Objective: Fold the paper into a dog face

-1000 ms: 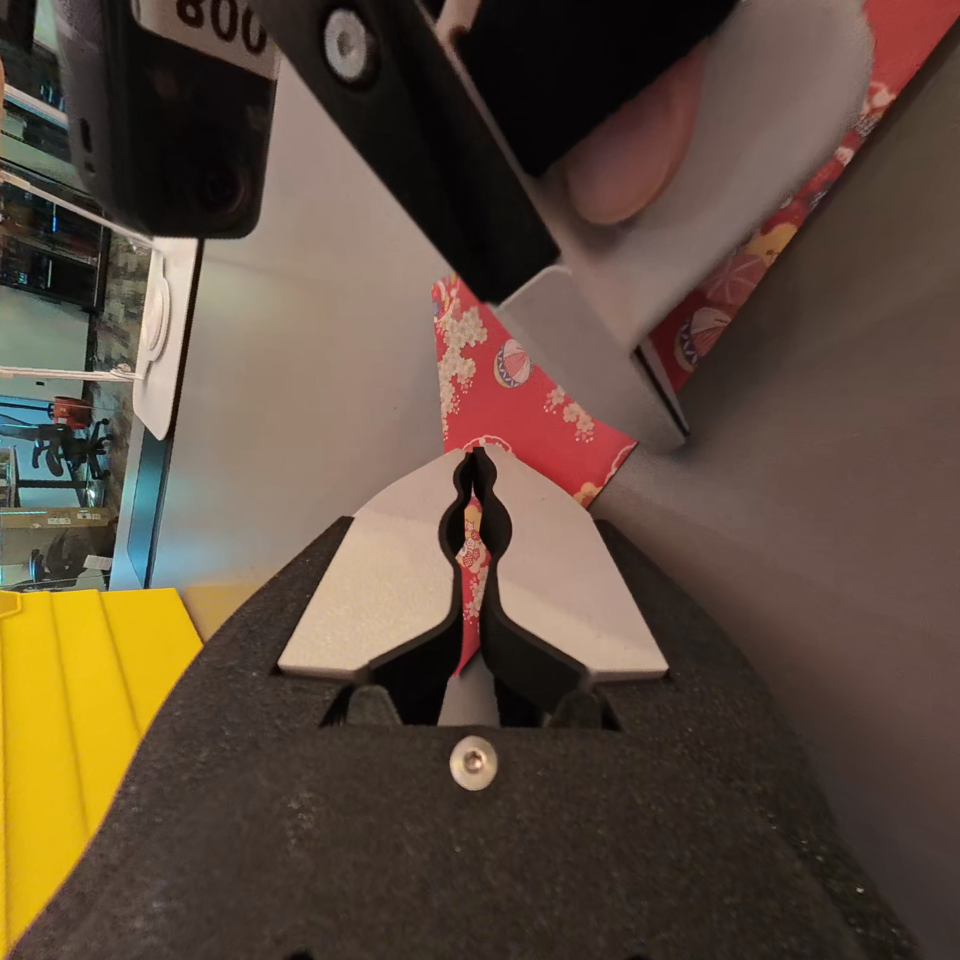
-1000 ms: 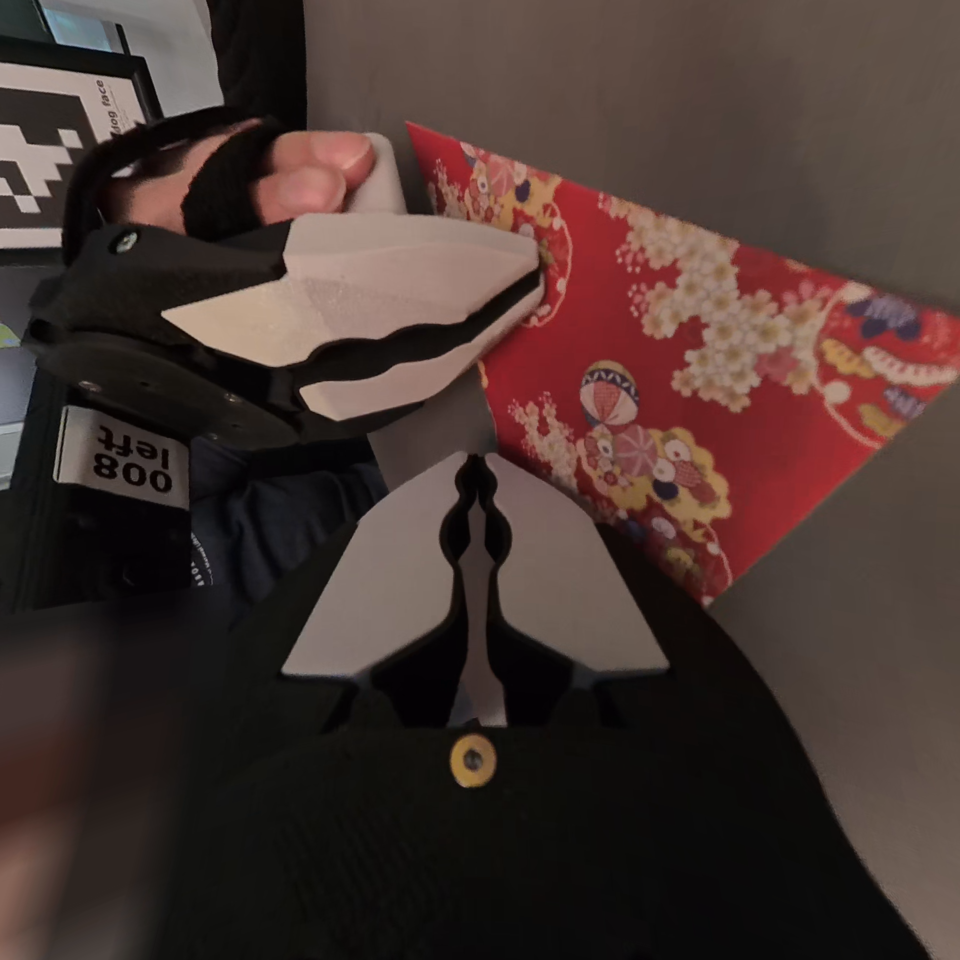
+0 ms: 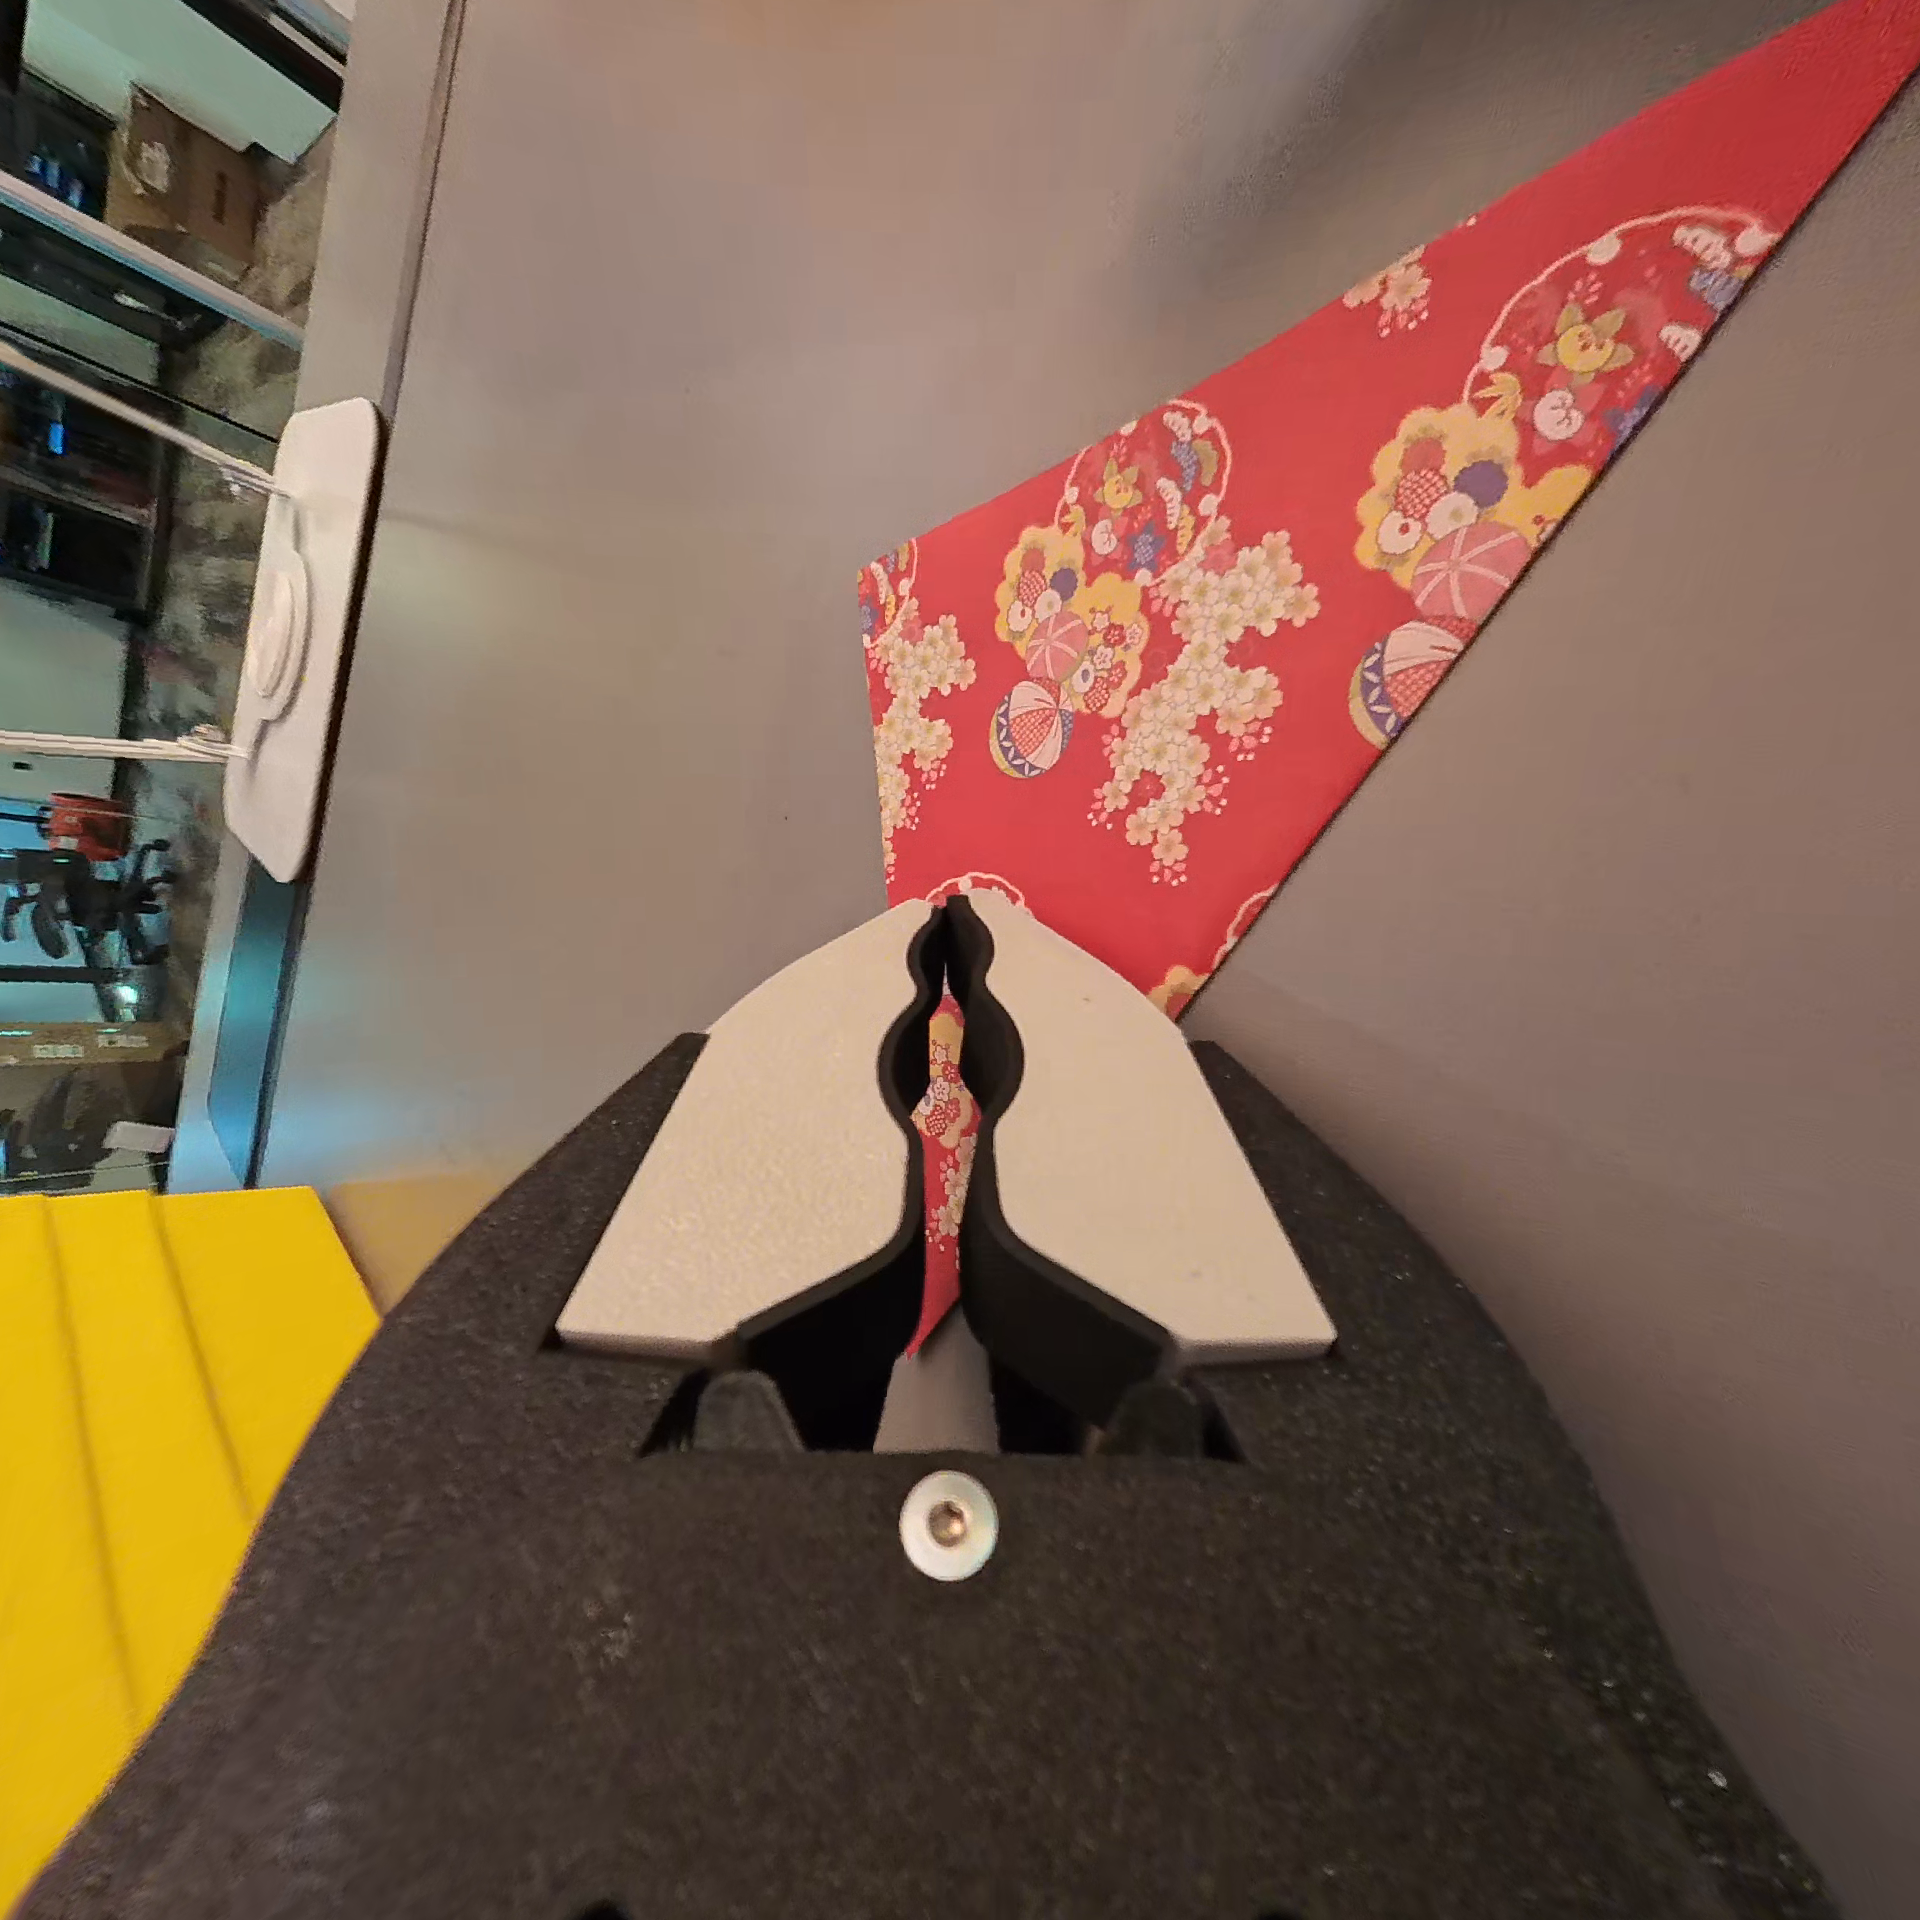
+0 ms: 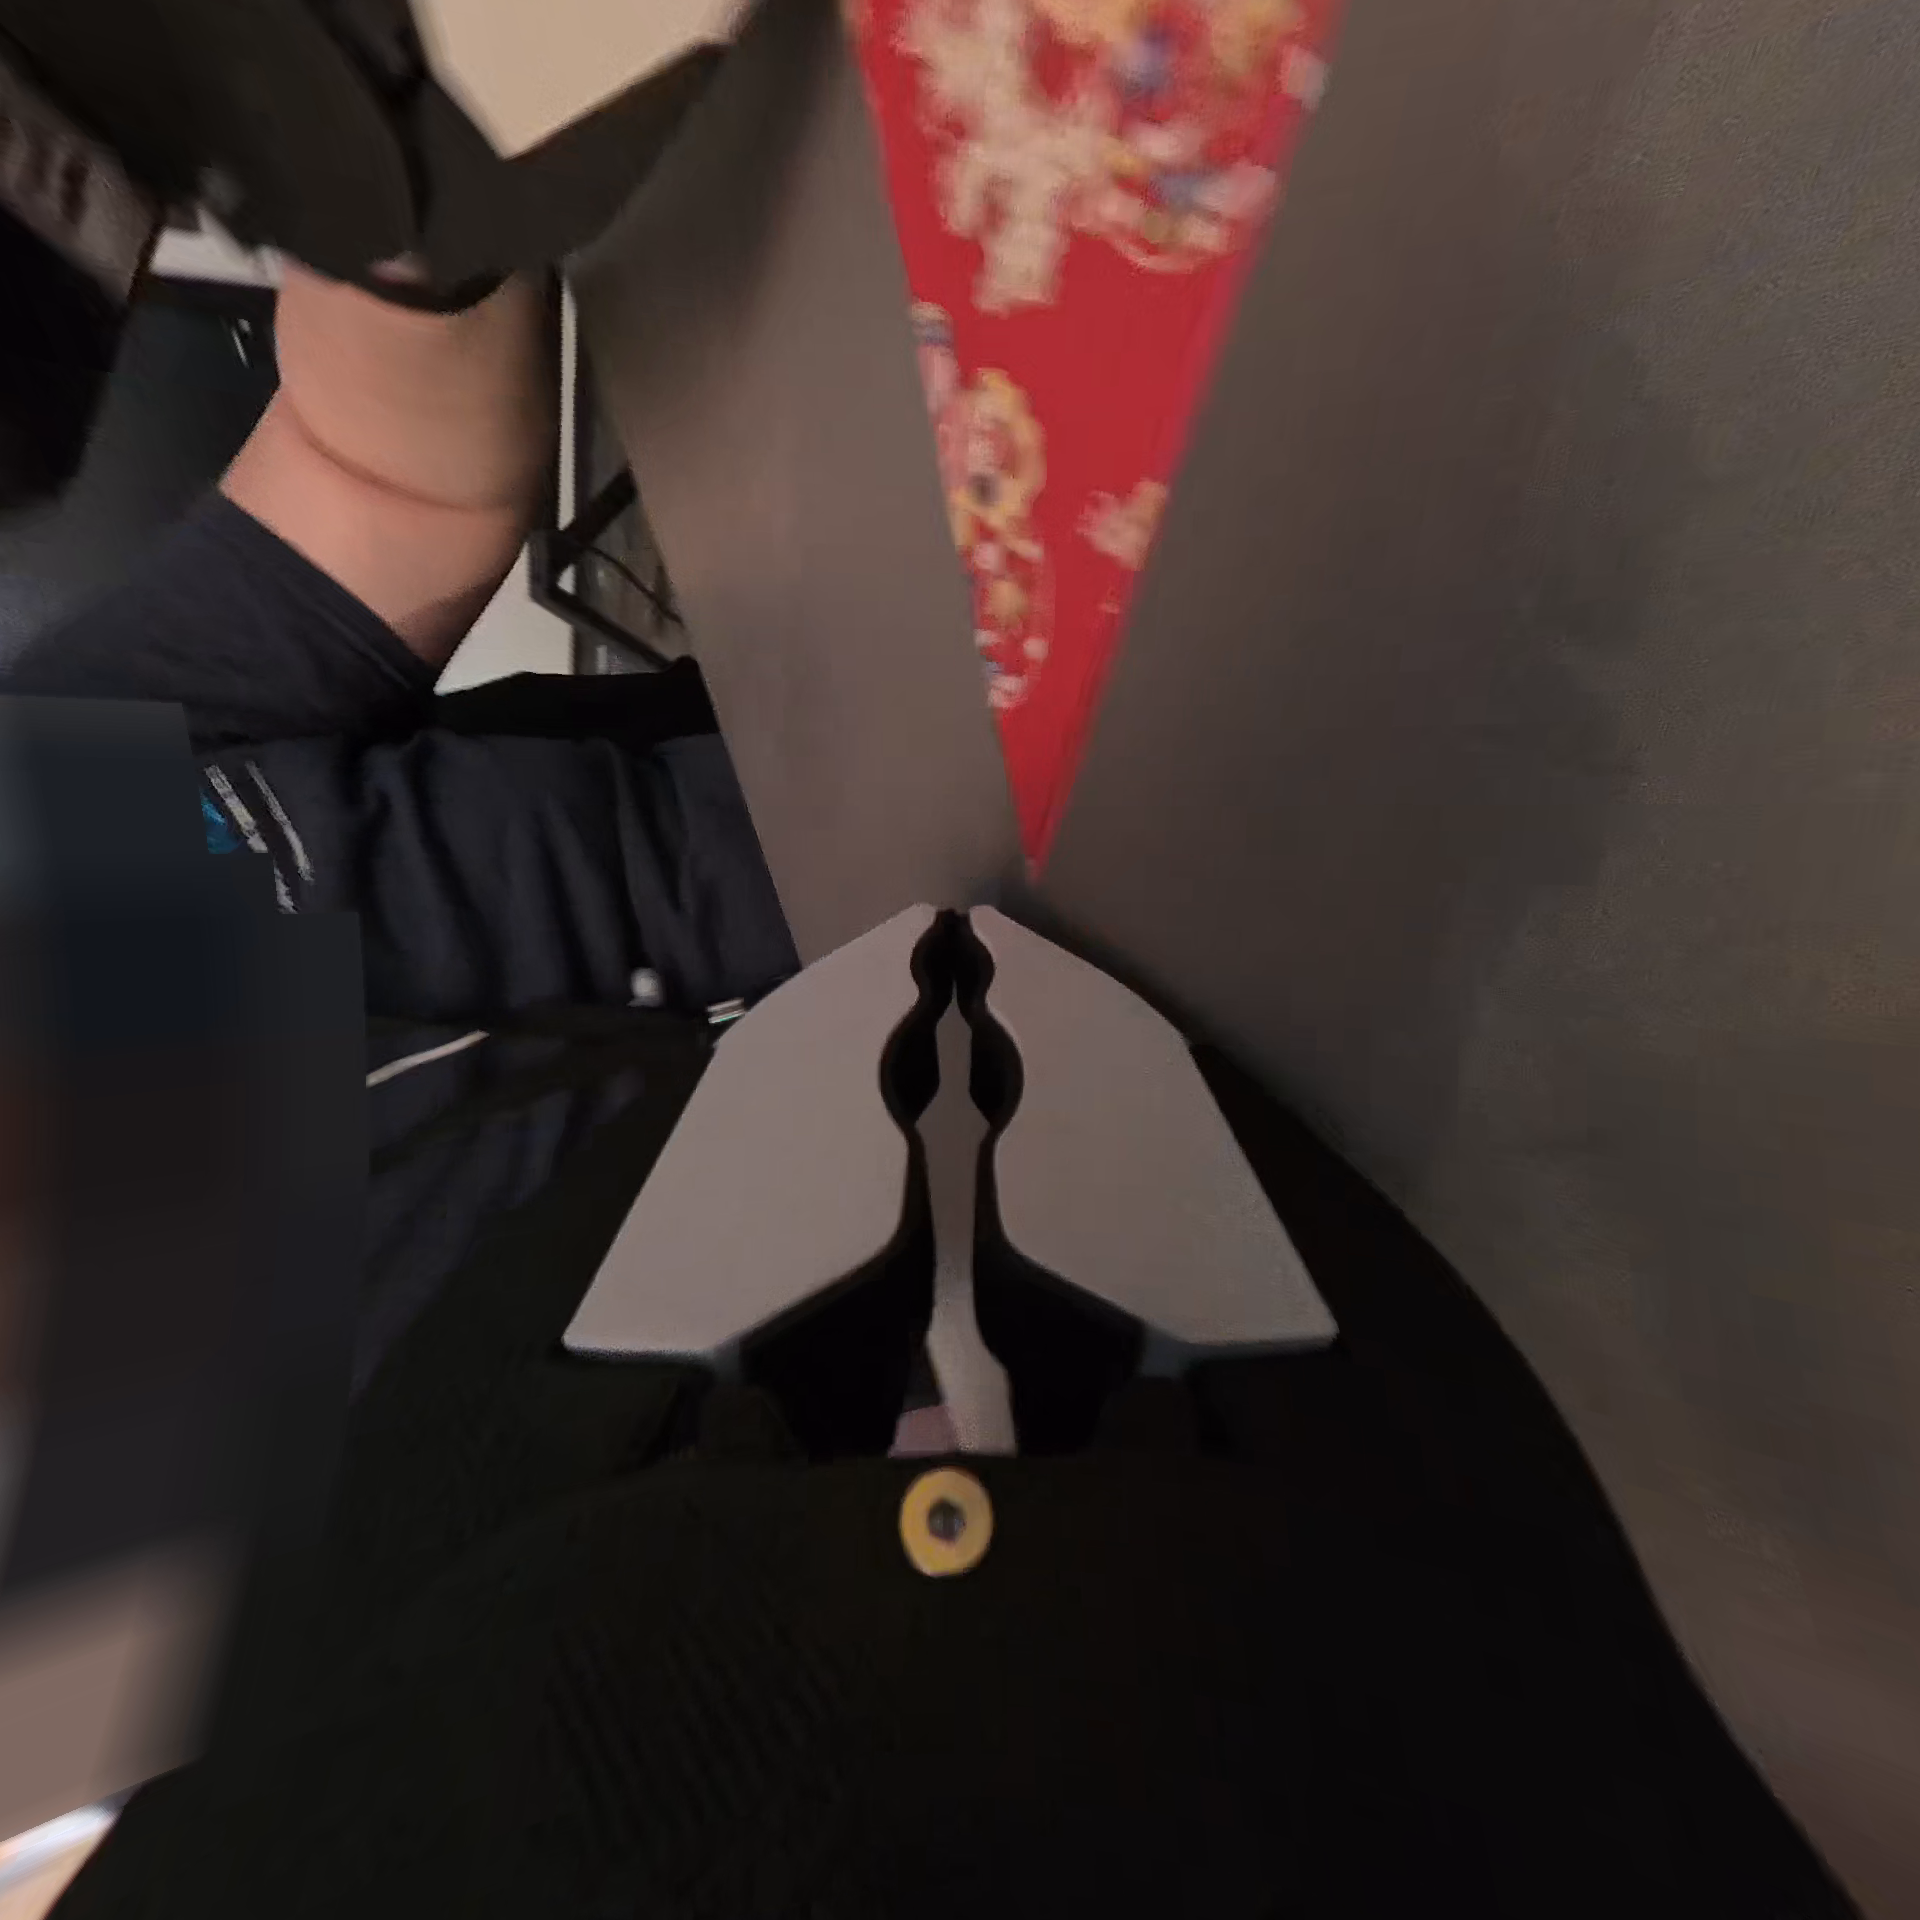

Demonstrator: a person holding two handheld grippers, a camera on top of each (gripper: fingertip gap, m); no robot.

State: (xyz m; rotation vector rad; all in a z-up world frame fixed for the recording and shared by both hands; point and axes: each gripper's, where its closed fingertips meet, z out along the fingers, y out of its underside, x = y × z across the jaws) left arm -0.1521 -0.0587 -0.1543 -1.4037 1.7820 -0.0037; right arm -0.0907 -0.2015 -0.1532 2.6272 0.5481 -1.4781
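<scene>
Left gripper (image 3: 951, 914) clamped on the red paper (image 3: 1247, 644), right gripper (image 4: 958, 920) closed, apparently empty. Could tear or crumple if yanked.

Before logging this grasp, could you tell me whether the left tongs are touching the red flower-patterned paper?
Touching: in the left wrist view, the left tongs are shut on a corner of the red flower-patterned paper.

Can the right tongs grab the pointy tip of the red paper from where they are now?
Probably yes. The right tongs are shut just short of the red paper, whose tip points at them across bare grey table. They'd need to open first.
</scene>
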